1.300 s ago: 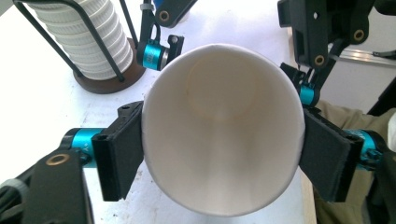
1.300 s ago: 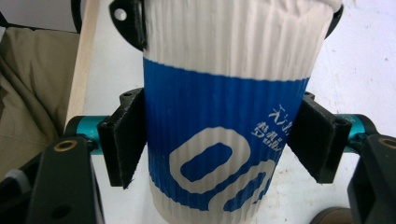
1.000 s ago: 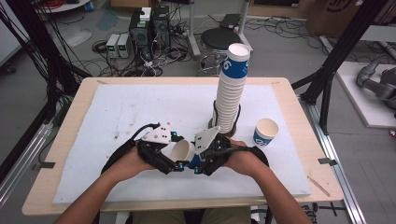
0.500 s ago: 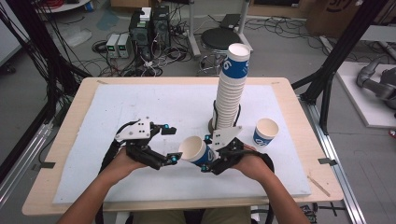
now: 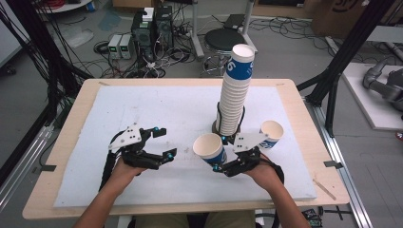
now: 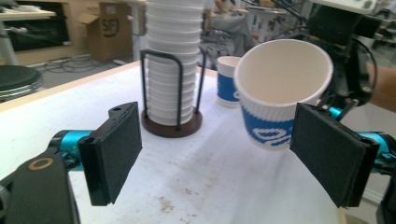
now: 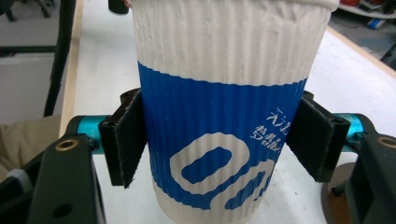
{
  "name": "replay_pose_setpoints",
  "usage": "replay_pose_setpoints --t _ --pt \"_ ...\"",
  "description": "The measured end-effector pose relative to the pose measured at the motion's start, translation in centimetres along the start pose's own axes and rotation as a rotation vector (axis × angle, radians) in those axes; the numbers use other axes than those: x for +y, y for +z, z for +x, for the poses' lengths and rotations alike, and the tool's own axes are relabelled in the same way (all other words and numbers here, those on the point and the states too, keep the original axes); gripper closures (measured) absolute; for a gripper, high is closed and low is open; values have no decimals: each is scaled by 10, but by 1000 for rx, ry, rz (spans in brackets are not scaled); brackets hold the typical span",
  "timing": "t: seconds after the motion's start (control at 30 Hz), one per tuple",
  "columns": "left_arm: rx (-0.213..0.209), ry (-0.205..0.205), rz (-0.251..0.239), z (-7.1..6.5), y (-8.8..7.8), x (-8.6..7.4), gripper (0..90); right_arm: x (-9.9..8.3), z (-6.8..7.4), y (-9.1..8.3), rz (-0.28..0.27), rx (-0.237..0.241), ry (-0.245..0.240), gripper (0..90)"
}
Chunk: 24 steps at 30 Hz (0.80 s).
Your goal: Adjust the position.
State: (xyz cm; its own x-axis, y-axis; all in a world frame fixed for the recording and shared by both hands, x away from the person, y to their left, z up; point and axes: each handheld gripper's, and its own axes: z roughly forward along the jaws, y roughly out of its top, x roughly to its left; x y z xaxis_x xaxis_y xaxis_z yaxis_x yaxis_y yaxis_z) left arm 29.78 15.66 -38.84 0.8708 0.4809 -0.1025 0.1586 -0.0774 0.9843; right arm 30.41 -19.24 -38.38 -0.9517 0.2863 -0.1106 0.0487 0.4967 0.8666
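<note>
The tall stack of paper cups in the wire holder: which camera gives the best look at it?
The high view: there the stack of cups rises whole from its holder on the table, top cup included. The left gripper view cuts off the upper part but shows the wire holder and its round base up close. The right gripper view catches just a brown sliver of the base.

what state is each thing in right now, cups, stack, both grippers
held cup: clamped in the right gripper, off the table, tilted, empty
right gripper: shut on the held cup
left gripper: open, nothing between the pads
cup stack: upright in its wire holder
loose cup: upright on the table, beside the stack
</note>
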Motion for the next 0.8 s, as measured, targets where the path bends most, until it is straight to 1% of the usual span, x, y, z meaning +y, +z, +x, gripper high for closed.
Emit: replay_pose_setpoints --t 0.07,0.13,0.17,0.3,0.4,0.53,0.57,0.63,0.73,0.8 --pt "21 -6 -10 2 -2 -4 167 -3 0 -2 -25 -12 18 270" --pt "42 -12 -17 4 -4 -8 167 -6 0 -3 -48 -26 25 270" --pt "49 -13 -15 5 -5 -10 167 -7 0 -3 -60 -32 34 269" --pt "67 -32 -3 8 -8 -18 166 -11 0 -4 -87 -60 47 268" --pt "84 -32 2 10 -13 -24 167 -13 0 -7 -102 -79 53 268" --pt "100 -34 -21 10 -22 -30 179 -14 -1 -12 -126 -98 56 268" --pt "107 -26 -22 10 -24 -31 179 -15 -1 -12 -131 -99 59 268" --pt "111 -22 -34 11 -27 -32 179 -16 -1 -13 -141 -108 64 268" --pt "131 -16 -47 13 -32 -31 179 -15 -1 -15 -156 -118 74 268" --pt "143 -19 -52 14 -34 -31 180 -14 -1 -15 -164 -122 71 268"
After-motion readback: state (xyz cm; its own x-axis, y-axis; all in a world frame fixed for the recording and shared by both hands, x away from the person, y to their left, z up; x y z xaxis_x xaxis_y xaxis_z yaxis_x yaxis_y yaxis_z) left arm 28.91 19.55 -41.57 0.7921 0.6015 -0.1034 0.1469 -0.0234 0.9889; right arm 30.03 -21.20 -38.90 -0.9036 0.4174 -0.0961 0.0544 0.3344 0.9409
